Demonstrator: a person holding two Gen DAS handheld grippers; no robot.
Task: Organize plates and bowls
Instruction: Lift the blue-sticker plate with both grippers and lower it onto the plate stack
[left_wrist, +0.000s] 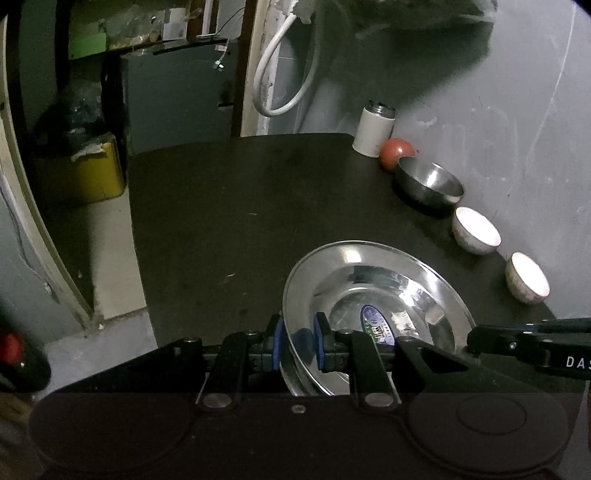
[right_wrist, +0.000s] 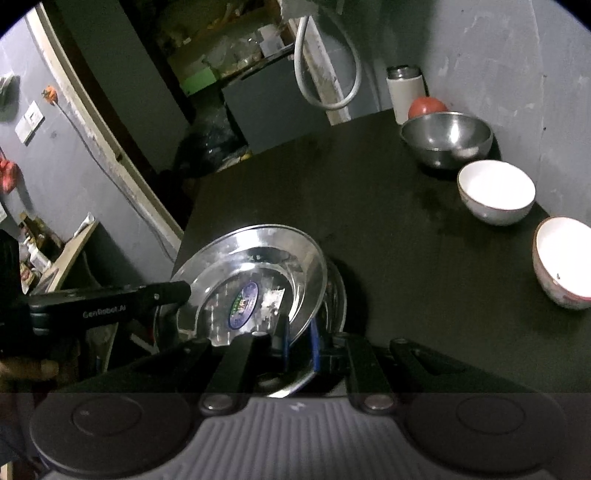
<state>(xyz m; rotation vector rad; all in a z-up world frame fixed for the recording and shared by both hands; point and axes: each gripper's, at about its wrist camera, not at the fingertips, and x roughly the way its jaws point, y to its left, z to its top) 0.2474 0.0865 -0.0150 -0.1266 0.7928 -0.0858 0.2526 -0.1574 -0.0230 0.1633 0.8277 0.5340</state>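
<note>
Nearest to us, the left gripper (left_wrist: 298, 341) has its blue pads clamped across the rim of the steel plate (left_wrist: 373, 291), one pad outside the lip and one inside. The right gripper (right_wrist: 300, 341) pinches the opposite edge of the same plate, jaws nearly closed on the thin metal. In the right wrist view the plate sits tilted over the near left part of the dark table (right_wrist: 369, 221), and a second rim seems to lie beneath it, though we cannot tell for sure.

Working left to right along the far edge: a white flask (left_wrist: 373, 129), a red ball-like object (left_wrist: 396, 152), a steel bowl (left_wrist: 430, 182), then two white bowls (left_wrist: 476, 230) (left_wrist: 527, 277), each close to its neighbour against the wall.

We judge the main risk to be slip: polished rim, small pads, two hands that must move together. If one leads, the plate could twist free and clatter down, or swing into the bowls.

Readable writing: "GenRobot.AI" on the left gripper's arm, "DAS" cut off on the right one. The oval sticker (right_wrist: 243, 303) in the plate is illegible.
</note>
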